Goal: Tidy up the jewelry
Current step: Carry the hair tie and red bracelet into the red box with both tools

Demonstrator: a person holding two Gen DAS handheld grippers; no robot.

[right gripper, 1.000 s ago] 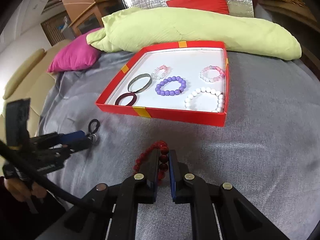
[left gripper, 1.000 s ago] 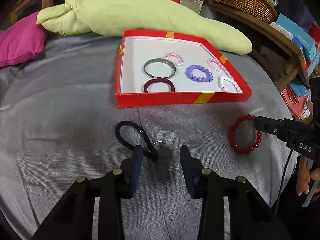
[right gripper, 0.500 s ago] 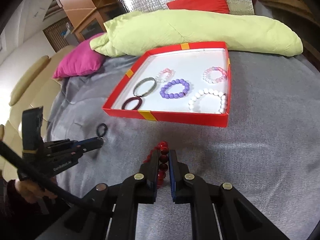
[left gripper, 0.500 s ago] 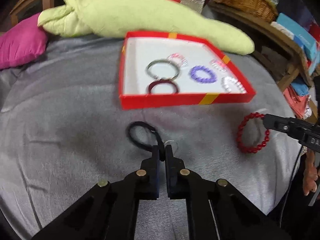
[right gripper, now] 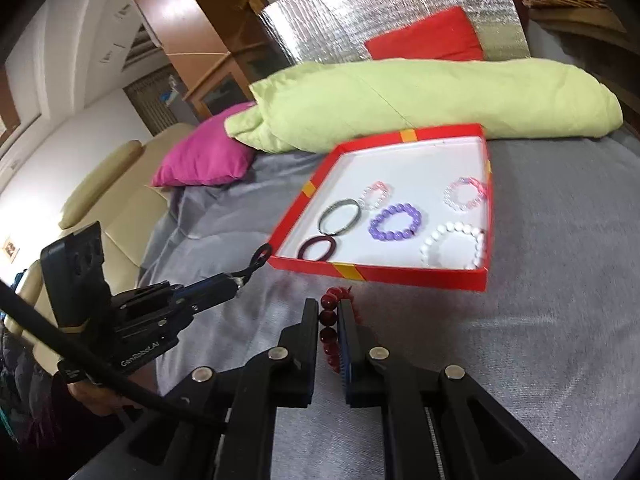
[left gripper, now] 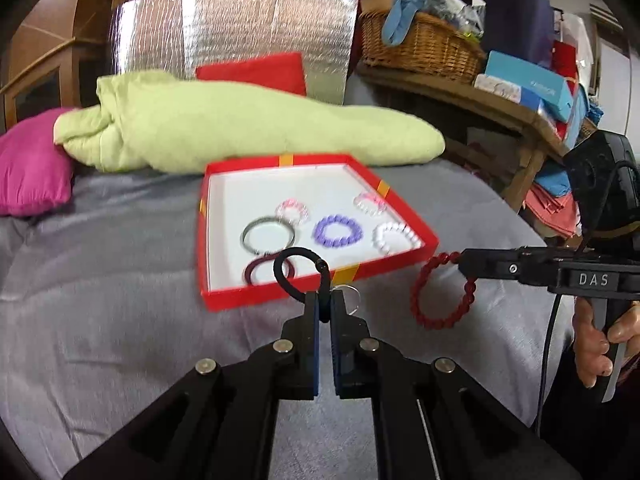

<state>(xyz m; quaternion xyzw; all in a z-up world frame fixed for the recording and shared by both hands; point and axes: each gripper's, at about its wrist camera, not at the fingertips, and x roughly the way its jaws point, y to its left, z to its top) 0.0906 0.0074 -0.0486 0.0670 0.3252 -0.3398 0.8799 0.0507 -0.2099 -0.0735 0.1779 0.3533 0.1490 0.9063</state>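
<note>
My left gripper [left gripper: 325,300] is shut on a black cord bracelet [left gripper: 298,270] with a small metal ring, held in the air in front of the red tray's [left gripper: 280,300] near wall. My right gripper [right gripper: 329,312] is shut on a red bead bracelet [right gripper: 330,320], lifted off the grey cloth; that bracelet hangs from it in the left wrist view [left gripper: 436,300]. The tray [right gripper: 384,274] holds a metal bangle [right gripper: 340,216], a maroon ring [right gripper: 317,248], and purple [right gripper: 395,222], white [right gripper: 454,246] and pink bead bracelets.
A green pillow [left gripper: 240,124] lies behind the tray, a magenta cushion [left gripper: 28,172] to the left. A wooden shelf with a wicker basket [left gripper: 420,44] and boxes stands at the right. Grey cloth [right gripper: 540,300] covers the surface around the tray.
My left gripper closed on the black bracelet and lifted it off the cloth toward the tray. My right gripper raised the red bead bracelet off the cloth.
</note>
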